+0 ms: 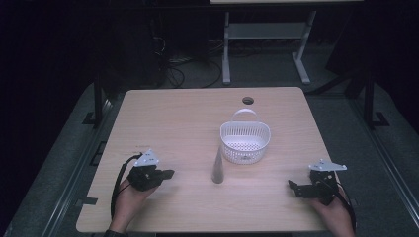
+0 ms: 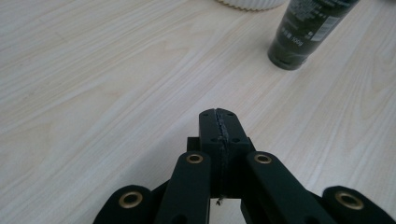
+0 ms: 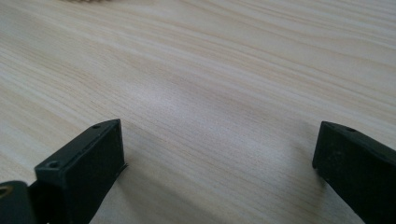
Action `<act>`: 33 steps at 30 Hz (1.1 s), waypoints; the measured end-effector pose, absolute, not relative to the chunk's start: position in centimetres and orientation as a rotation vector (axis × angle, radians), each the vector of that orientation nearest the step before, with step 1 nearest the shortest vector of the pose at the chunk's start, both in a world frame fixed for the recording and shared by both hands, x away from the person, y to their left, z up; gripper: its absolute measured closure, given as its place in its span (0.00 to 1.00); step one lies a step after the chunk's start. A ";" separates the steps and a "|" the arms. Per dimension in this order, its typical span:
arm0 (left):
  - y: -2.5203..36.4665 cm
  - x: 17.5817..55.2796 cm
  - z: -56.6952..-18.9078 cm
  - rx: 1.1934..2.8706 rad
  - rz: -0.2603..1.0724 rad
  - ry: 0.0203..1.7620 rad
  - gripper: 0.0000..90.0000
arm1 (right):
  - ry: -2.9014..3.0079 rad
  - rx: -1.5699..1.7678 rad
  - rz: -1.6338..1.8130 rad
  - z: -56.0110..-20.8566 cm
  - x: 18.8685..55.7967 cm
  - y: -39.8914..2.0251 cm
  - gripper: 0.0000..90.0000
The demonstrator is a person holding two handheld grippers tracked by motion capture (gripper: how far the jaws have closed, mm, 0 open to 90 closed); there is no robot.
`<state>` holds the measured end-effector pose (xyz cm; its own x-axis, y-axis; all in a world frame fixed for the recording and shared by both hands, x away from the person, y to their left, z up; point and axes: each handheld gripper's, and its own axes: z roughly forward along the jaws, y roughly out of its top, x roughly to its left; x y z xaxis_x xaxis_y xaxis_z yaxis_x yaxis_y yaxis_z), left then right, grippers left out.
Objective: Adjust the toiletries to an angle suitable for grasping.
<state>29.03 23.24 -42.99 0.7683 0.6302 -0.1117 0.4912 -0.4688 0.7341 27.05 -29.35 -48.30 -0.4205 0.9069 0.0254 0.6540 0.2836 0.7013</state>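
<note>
Standing right of the table's (image 1: 163, 118) middle, 1 white basket (image 1: 245, 142) with a raised handle looks empty, though its mesh floor is hard to read. Just beside it, toward the near edge, 1 dark tube (image 1: 217, 169) stands cap-down; its top is cut off in the left gripper view. Of the 2 grippers, the left gripper (image 1: 168, 174), near the near-left corner, has its jaws pressed together on nothing, and the right gripper (image 1: 292, 186), near the near-right corner, is spread wide and empty.
</note>
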 end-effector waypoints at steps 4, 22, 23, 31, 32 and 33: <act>22.7 29.2 -42.8 2.166 0.206 0.821 1.00 | 2.180 1.408 0.913 -48.3 27.0 -29.3 0.02; 20.7 29.9 -40.2 2.157 0.185 0.733 1.00 | 2.180 1.408 0.914 -48.3 27.0 -29.3 0.02; 20.6 29.9 -40.1 2.155 0.181 0.731 1.00 | 2.180 1.408 0.914 -48.3 27.0 -29.3 0.02; 19.8 30.0 -38.9 2.141 0.169 0.697 1.00 | 2.180 1.407 0.913 -48.3 27.0 -29.4 0.02; 19.6 30.0 -38.7 2.145 0.169 0.689 1.00 | 2.180 1.407 0.914 -48.3 27.0 -29.3 0.02; 19.3 30.0 -38.4 2.143 0.168 0.677 1.00 | 2.179 1.408 0.913 -48.3 27.0 -29.3 0.02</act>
